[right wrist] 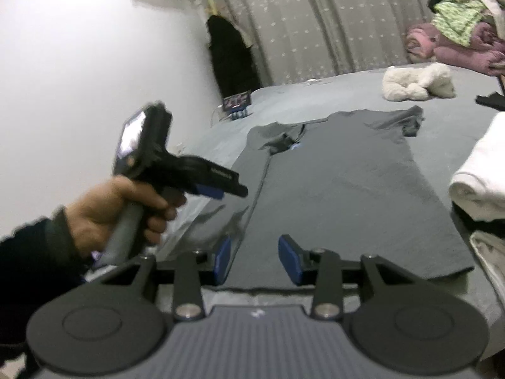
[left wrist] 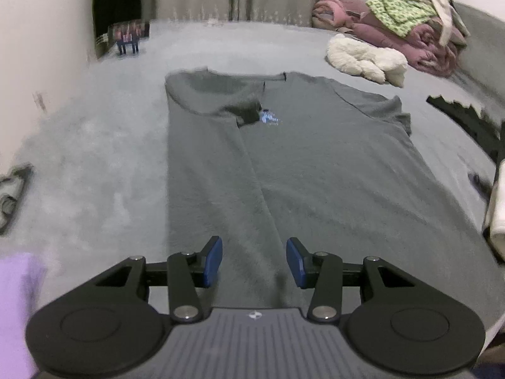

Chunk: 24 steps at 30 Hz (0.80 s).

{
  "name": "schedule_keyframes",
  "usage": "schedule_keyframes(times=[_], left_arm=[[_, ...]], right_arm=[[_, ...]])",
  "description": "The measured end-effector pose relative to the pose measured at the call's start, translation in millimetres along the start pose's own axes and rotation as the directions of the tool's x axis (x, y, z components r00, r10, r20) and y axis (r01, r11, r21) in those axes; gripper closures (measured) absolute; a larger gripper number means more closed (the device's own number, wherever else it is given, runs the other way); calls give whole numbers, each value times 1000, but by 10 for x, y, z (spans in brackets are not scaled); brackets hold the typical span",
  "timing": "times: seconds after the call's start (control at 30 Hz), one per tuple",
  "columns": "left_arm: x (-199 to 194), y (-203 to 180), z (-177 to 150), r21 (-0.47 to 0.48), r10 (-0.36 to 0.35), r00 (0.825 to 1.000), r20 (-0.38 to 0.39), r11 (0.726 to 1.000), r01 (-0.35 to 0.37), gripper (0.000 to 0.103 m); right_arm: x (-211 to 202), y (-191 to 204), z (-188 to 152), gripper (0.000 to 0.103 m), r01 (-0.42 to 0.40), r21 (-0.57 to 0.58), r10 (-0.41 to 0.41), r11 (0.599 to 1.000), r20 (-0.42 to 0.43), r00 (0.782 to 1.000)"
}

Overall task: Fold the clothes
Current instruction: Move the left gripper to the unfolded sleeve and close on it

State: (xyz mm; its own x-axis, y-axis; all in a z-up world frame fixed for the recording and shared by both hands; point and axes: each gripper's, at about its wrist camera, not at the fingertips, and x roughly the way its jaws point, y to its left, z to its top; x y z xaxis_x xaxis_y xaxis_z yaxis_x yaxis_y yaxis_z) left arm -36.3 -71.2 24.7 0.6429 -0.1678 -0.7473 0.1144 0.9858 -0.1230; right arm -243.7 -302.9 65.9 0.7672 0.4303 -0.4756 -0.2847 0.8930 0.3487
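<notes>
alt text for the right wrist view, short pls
A grey T-shirt lies flat on a grey bed, its left side already folded inward, seen past the open right gripper near the hem. At left, a hand holds the left gripper above the shirt's folded edge; piled clothes sit beyond.

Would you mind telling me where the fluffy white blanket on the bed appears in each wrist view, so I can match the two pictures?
Left wrist view: the fluffy white blanket lies upper right, beyond the grey shirt's unfolded sleeve.
Right wrist view: it lies upper right, again beyond that sleeve of the shirt.
Shared landmark: the pink quilt piled behind it, with a green patterned garment on top.
</notes>
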Motion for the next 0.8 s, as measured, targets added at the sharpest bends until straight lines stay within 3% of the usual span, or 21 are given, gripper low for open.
schedule_keyframes(times=[0.23,0.3,0.4,0.6,0.8], left_arm=[[394,103,160,-4,-34,999,-17,999,34,60],[454,155,246,-12,-39,999,-15,999,39,60],[548,203,360,-21,-50,999,-14,999,50,60],[769,209,513,-32,-72,997,0,997,72,59],[862,247,658,-54,-103,995,-5,993,102,59]], right_arm=[[-37,-6,313,61,45,50,-48,998,46,998],[60,-59,455,54,44,68,-48,997,56,997],[248,-168,672,53,40,96,-46,995,64,997],[765,-599,968,53,88,125,-90,988,9,996],[1077,-1065,921,53,175,161,-170,971,-44,984]])
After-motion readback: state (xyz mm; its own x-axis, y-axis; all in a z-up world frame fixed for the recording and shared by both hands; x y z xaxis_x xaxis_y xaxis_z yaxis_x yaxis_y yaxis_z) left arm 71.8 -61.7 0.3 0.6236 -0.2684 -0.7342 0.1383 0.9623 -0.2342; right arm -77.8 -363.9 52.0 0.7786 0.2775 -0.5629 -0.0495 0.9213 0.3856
